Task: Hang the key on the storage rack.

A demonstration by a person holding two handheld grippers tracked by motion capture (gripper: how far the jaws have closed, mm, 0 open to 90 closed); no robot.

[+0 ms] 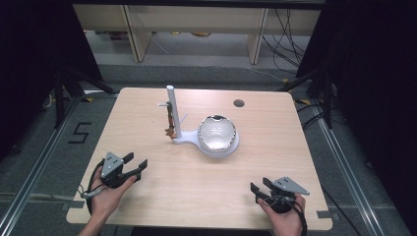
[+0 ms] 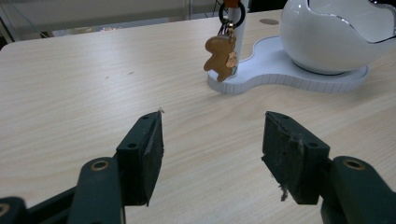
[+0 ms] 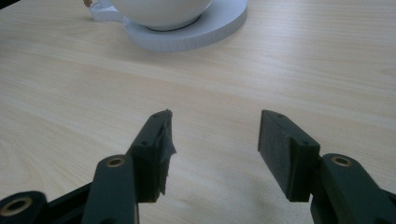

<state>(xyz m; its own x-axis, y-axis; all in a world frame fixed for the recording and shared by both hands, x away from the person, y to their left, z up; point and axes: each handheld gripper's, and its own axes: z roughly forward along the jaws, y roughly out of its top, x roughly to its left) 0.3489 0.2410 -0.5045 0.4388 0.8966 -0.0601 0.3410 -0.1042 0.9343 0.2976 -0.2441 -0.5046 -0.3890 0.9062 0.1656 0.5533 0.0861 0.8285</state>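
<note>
- Brown, flat and shaped like a small gingerbread figure, the key-ring charm point(image 2: 220, 58) hung from a black ring point(image 2: 232, 14) on the white upright post point(image 1: 173, 112) of a white stand.
- The charm's feet were just at the stand's flat white base plate point(image 2: 285, 72), near the middle of the light wooden table point(image 1: 196, 191).
- I judged the charm to be light and probably a little soft or rubbery; it would swing freely on its ring when touched.
- The best place to hold it seemed to be the flat body, one pad on each face. The thin ring looked harder to catch and more slippery.
- A glossy white bowl with a dark wavy rim point(image 1: 217, 132) sat on the same base plate, just beside the post. It looked smooth, hard and possibly fragile, so a careless move near it could be risky.
- The left gripper point(image 2: 212, 140) was wide open with nothing between its pads, low over the table and pointing toward the charm, but well apart from it.
- The right gripper point(image 3: 214, 140) was also open and empty, over the near right part of the table.
</note>
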